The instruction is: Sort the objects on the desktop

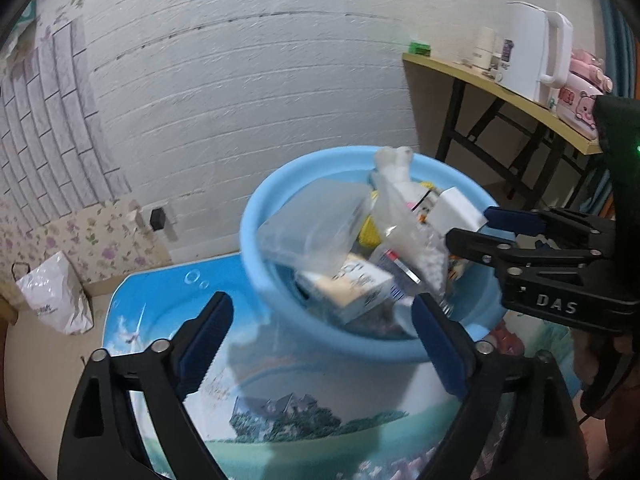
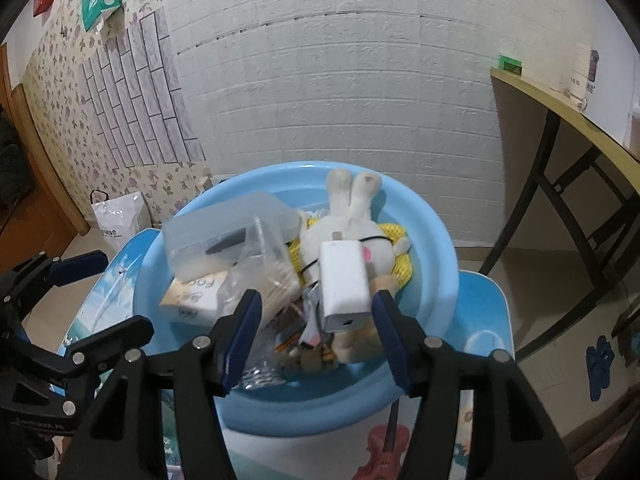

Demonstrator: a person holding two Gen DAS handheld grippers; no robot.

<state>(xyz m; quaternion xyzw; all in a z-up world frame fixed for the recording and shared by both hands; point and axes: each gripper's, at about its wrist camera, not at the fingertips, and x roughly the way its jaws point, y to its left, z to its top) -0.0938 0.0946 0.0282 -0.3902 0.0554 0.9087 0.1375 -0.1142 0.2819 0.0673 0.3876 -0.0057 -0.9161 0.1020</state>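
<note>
Left gripper (image 1: 320,344): jaws wide, nothing between them, over the near rim of the basin (image 1: 256,272). Right gripper (image 2: 316,340): jaws partly apart, straddling one white charger (image 2: 344,280) without the pads pressing on it; the charger lies on top of the pile. One blue basin on a picture-printed desk (image 1: 280,412), holding: one plush rabbit (image 2: 352,208), one clear plastic box (image 2: 224,232), one small carton (image 2: 200,296), one yellow mesh piece (image 2: 400,264), plus smaller bits too jumbled to count. One white bag (image 1: 56,300) on the floor beyond.
</note>
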